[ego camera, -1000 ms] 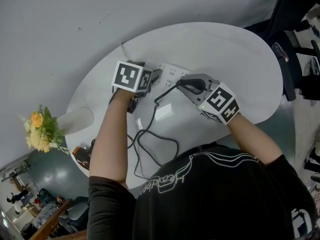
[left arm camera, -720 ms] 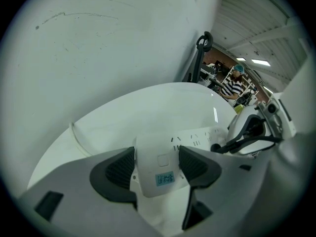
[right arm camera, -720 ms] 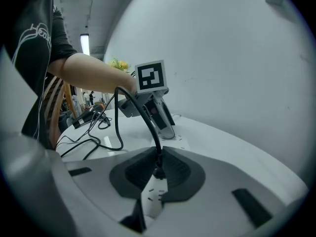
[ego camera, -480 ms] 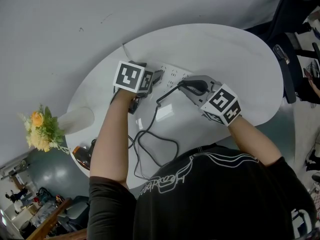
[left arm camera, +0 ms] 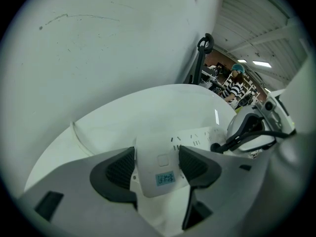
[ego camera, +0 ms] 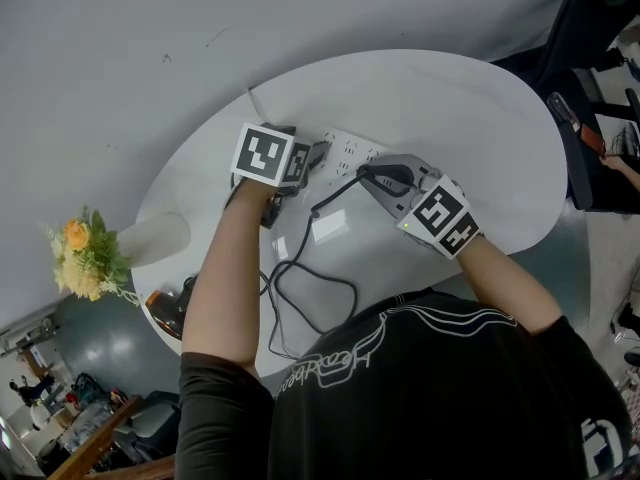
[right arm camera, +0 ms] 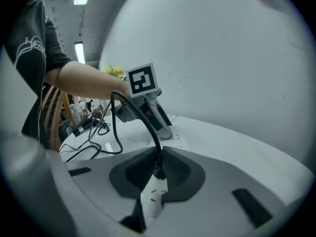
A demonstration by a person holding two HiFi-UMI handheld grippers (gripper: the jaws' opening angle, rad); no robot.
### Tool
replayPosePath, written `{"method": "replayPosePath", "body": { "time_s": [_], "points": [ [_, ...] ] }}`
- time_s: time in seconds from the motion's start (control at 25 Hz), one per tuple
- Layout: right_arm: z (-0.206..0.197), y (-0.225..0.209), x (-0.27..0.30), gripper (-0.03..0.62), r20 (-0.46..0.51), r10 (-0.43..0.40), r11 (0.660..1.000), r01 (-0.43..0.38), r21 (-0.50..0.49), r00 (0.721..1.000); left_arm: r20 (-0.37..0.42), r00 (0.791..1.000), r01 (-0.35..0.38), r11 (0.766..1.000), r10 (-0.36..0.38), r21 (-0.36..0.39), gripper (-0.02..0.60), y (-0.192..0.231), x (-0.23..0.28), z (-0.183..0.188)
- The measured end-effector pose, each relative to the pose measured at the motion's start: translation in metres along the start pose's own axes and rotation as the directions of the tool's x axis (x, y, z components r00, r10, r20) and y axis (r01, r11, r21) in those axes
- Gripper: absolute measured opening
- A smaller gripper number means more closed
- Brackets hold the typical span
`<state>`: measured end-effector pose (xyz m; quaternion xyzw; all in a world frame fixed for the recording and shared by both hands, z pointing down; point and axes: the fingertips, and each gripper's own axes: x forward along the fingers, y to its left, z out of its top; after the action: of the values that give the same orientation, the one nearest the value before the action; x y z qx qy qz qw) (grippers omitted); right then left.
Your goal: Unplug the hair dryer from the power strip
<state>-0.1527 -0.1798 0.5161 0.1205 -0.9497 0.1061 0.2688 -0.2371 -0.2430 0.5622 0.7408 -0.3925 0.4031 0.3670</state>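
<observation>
The white oval table [ego camera: 480,118] filled most of the head view, with a bunch of flowers [ego camera: 85,258] beyond its left edge. The white power strip [ego camera: 345,150] lay flat near the middle of the table. The hair dryer [ego camera: 165,310] rested well apart from it at the table's near-left edge. Its black cord [ego camera: 330,286] looped across the tabletop between the person's forearms and rose towards the strip. The left gripper [ego camera: 312,156] held the strip's end: in its own view the two dark pads pressed against both sides of the white casing [left arm camera: 158,172]. The right gripper [ego camera: 365,175] was pinched on the black plug [right arm camera: 158,171], which stood upright against the strip's face [right arm camera: 152,197]. Whether the prongs were out could not be told
</observation>
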Motion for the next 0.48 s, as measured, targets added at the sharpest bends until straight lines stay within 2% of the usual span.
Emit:
{"method": "replayPosePath", "body": {
  "time_s": [0.12, 0.2, 0.4, 0.48],
  "points": [
    [-0.001, -0.009, -0.001, 0.026, 0.028, 0.0, 0.996, -0.003, 0.085, 1.0, 0.007, 1.0, -0.001, 1.0, 0.001, -0.007, 0.276, 0.0, 0.0, 0.0],
    [-0.001, -0.011, -0.001, 0.026, 0.032, -0.004, 0.996, 0.001, 0.093, 0.999, 0.009, 1.0, -0.003, 1.0, 0.003, -0.01, 0.276, 0.0, 0.0, 0.001],
    [0.001, 0.0, -0.001, 0.026, -0.023, -0.023, 0.998, 0.021, -0.067, 0.999, -0.003, 1.0, -0.001, 1.0, 0.001, -0.011, 0.276, -0.001, 0.001, 0.002],
    [0.001, 0.002, -0.001, 0.026, -0.032, -0.023, 0.996, 0.02, -0.091, 0.999, -0.006, 1.0, 0.003, 1.0, -0.003, -0.006, 0.275, -0.002, 0.001, 0.001]
  ]
}}
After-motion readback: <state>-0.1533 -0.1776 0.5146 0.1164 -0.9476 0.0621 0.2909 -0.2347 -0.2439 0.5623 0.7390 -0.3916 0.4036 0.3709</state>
